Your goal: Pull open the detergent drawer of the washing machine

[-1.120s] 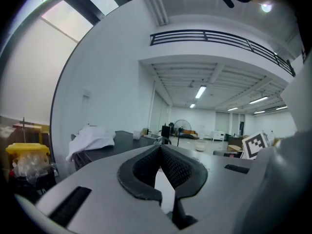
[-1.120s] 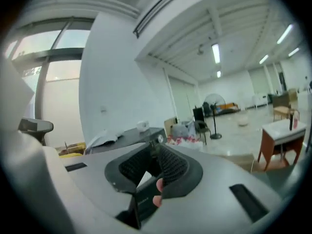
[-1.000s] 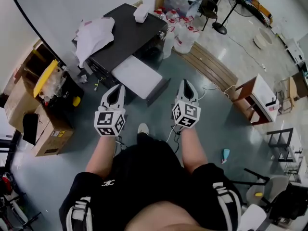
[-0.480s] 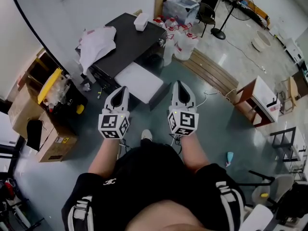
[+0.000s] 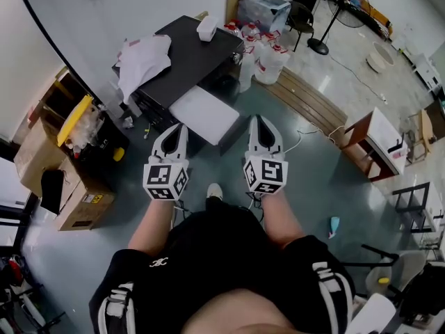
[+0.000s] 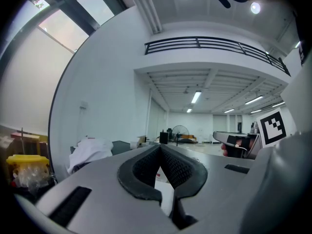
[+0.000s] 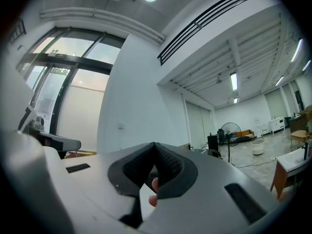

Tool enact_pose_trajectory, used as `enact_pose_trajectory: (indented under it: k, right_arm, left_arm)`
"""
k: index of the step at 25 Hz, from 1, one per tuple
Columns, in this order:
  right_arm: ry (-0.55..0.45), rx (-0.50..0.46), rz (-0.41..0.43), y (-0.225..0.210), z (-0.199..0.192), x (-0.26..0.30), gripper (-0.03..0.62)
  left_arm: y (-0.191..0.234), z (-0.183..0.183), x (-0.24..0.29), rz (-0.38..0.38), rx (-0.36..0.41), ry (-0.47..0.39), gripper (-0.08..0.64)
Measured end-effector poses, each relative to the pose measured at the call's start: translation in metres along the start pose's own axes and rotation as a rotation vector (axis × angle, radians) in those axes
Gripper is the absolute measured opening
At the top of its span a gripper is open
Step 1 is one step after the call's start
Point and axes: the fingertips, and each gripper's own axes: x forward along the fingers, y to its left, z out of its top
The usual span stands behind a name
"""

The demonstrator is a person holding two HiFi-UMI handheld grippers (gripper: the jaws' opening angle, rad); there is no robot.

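In the head view the washing machine (image 5: pixel 191 54) is a dark-topped box near the wall, with a white cloth (image 5: pixel 142 58) heaped on it. A white flat panel (image 5: pixel 205 115) juts out from its front. I cannot make out the detergent drawer. My left gripper (image 5: pixel 172 135) and right gripper (image 5: pixel 262 128) hang side by side over the floor, just short of that panel, pointing towards the machine. Both are shut with nothing between their pads. In the left gripper view the jaws (image 6: pixel 160 148) meet at the tips, and the same holds in the right gripper view (image 7: pixel 155 146).
Cardboard boxes (image 5: pixel 69 193) and a yellow-lidded bin (image 5: pixel 75 120) stand left of the machine. Plastic jugs (image 5: pixel 268 56) and a wooden board (image 5: pixel 313 101) lie to its right. A small table (image 5: pixel 375 145) stands further right, a fan (image 5: pixel 320 21) beyond.
Both grippers have risen a little and come nearer the machine, the right one more and slightly leftward. Both stay shut.
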Motion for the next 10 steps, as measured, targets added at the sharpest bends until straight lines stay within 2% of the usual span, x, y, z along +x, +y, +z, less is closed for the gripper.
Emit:
enact_pose_trajectory:
  k: [10]
  right_arm:
    - [-0.013,-0.011,0.049,0.01,0.003,-0.015,0.002]
  left_arm:
    - [-0.013,0.005,-0.008,-0.02,0.001,-0.012,0.002]
